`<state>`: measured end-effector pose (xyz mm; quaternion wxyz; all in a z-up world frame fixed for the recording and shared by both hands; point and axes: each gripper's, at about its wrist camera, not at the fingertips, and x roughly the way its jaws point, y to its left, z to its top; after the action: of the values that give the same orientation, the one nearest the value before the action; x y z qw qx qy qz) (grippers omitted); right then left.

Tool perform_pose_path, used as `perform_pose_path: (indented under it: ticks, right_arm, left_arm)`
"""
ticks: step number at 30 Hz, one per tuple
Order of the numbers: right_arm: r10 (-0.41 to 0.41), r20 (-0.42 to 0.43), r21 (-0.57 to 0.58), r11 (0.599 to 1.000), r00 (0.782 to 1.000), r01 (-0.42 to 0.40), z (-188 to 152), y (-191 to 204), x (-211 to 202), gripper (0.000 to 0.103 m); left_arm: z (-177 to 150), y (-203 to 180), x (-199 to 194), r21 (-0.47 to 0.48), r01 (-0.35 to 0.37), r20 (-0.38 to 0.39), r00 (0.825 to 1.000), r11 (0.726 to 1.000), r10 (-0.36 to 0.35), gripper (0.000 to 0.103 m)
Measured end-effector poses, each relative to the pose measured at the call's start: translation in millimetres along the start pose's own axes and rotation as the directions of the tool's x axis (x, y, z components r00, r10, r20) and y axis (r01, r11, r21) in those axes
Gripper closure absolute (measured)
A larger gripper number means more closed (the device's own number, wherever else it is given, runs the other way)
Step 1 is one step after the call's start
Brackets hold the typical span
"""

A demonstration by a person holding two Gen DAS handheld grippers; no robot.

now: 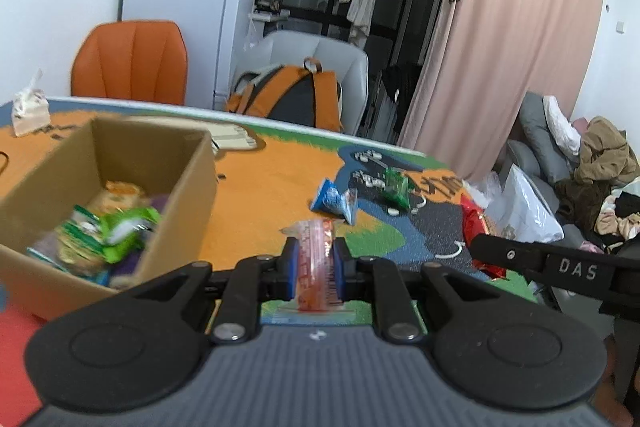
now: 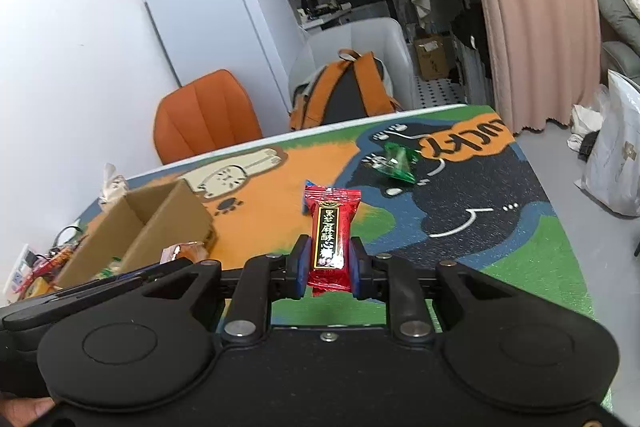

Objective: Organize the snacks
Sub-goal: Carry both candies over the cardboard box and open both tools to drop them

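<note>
My left gripper (image 1: 315,259) is shut on a pink translucent snack packet (image 1: 316,263), held above the mat just right of the cardboard box (image 1: 176,195). The box holds several snacks, among them green packets (image 1: 120,231). My right gripper (image 2: 328,259) is shut on a red candy packet (image 2: 331,231) with a black and gold label; in the left wrist view it shows at the right edge as the red candy packet (image 1: 474,227). A blue packet (image 1: 334,201) and a green packet (image 1: 396,185) lie on the mat further out; the green packet (image 2: 396,161) also shows in the right wrist view.
The table carries a colourful cartoon mat (image 2: 480,227). An orange chair (image 1: 130,63) and a grey chair with an orange backpack (image 1: 292,95) stand behind it. A tissue pack (image 1: 28,109) sits at the far left, and a white bag (image 2: 612,143) on the floor to the right.
</note>
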<state>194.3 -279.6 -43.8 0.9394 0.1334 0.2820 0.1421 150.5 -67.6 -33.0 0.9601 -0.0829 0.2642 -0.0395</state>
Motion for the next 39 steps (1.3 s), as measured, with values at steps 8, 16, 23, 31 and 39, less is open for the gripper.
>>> perform_pose_path:
  ticks: [8, 16, 23, 31, 39]
  right_arm:
    - [0.063, 0.031, -0.062, 0.996, 0.998, -0.061, 7.6, 43.4, -15.5, 0.082]
    - [0.105, 0.029, -0.118, 0.988, 0.994, -0.101, 8.8, 85.5, -15.2, 0.082]
    - [0.138, 0.014, -0.167, 0.977, 0.990, -0.134, 6.8, 117.0, -9.6, 0.082]
    - [0.182, 0.003, -0.185, 0.966, 0.983, -0.178, 4.5, 145.1, -3.0, 0.082]
    - [0.224, -0.010, -0.194, 0.956, 0.975, -0.222, 2.7, 164.8, 18.3, 0.082]
  left_arm:
    - [10.3, 21.9, -47.1, -0.008, -0.025, 0.065, 0.998, 1.000, 0.026, 0.086]
    - [18.8, 57.3, -73.0, -0.059, -0.047, 0.091, 0.995, 0.997, 0.052, 0.086]
    - [24.0, 89.7, -89.8, -0.103, -0.064, 0.109, 0.991, 0.993, 0.075, 0.086]
    - [29.0, 113.1, -95.0, -0.141, -0.076, 0.130, 0.987, 0.987, 0.095, 0.086]
    - [34.7, 137.4, -74.2, -0.148, -0.095, 0.107, 0.988, 0.984, 0.111, 0.086]
